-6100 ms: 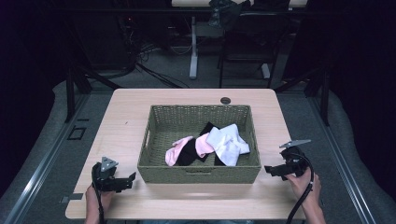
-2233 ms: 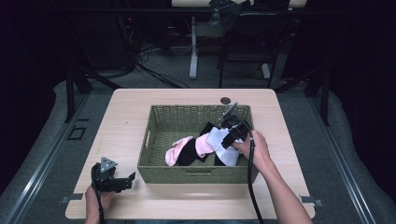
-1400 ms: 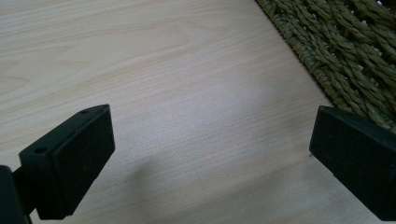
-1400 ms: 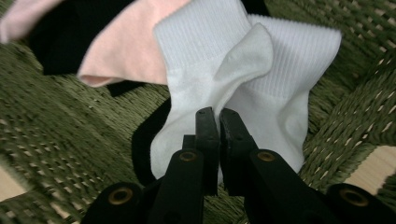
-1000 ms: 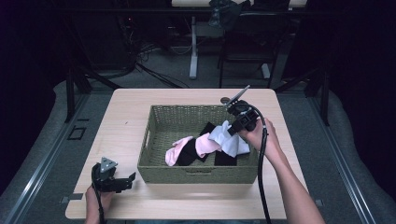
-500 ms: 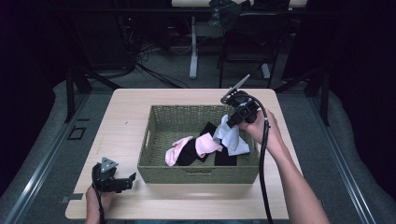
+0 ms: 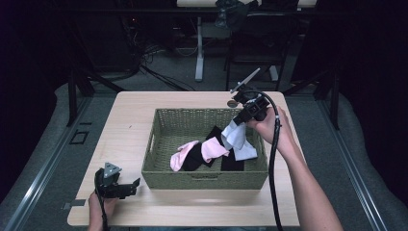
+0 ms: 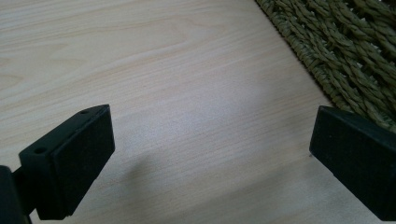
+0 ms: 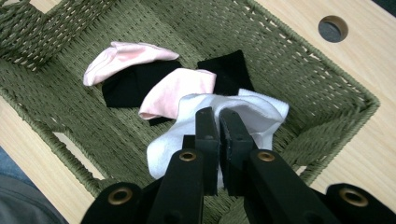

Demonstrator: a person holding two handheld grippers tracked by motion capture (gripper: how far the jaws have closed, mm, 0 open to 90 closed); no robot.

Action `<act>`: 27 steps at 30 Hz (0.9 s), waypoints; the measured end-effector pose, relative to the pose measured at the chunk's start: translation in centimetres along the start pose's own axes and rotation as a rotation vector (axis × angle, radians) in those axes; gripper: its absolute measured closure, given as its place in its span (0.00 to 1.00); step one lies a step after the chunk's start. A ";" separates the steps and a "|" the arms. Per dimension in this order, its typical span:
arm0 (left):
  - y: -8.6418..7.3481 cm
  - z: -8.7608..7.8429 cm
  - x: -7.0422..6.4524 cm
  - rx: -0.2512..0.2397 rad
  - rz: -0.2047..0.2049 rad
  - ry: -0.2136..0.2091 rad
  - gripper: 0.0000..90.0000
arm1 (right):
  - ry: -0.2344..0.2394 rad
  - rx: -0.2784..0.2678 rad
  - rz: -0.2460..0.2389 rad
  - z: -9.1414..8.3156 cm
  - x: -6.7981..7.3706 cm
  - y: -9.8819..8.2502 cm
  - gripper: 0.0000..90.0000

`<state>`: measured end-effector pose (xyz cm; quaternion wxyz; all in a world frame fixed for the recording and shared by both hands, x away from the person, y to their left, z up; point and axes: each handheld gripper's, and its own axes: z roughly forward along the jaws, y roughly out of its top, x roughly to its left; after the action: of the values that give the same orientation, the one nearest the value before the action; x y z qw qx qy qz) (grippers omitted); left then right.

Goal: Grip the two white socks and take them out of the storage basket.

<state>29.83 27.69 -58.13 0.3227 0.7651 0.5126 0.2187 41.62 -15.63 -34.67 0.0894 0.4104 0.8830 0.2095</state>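
**A:** Start from the high view. Where is the sock, and which hand has it?

**B:** The right gripper (image 7: pixel 246 111) is up over the far right corner of the green woven basket (image 7: pixel 161 169), and a white sock (image 7: pixel 236 138) hangs from its closed jaws. The sock's long axis runs downward and toward the person, its lower end draping onto the dark socks at the basket floor. The left gripper (image 7: pixel 120 186) rests on the wooden table (image 7: pixel 130 120) just outside the basket's near left corner, well apart from the sock. So the right hand (image 7: pixel 272 126) is the only one placed to carry it.

**A:** And what else lies in the basket?

**B:** Two pink socks (image 7: pixel 199 151) overlapping black socks (image 7: pixel 230 161), bunched along the near side. The far left part of the basket floor is bare.

**A:** The left gripper view?

**B:** Its jaws stand wide apart with nothing between them, bare table beneath, and the basket's woven wall cutting across the upper right corner. Judging by that, the basket lies ahead and to that gripper's right.

**A:** The right gripper view?

**B:** The jaws are pressed together on a fold of the white sock (image 9: pixel 187 135), which spreads out below them. Beyond it lie the pink socks (image 9: pixel 154 77) and black socks (image 9: pixel 135 86). The basket's rim (image 9: pixel 327 70) runs close on the right, with a round hole in the table (image 9: pixel 333 28) past it. I judge that clearing the rim is what any carry-out turns on, since the sock's tail hangs below it.
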 end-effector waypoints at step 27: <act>-0.1 0.2 -0.1 0.014 0.009 -0.002 0.00 | -0.016 0.052 0.035 -4.4 -2.2 2.9 0.97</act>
<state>29.91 27.56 -58.34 0.3169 0.7698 0.5102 0.2160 43.58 -16.91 -29.44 0.0820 0.4294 0.8802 0.1845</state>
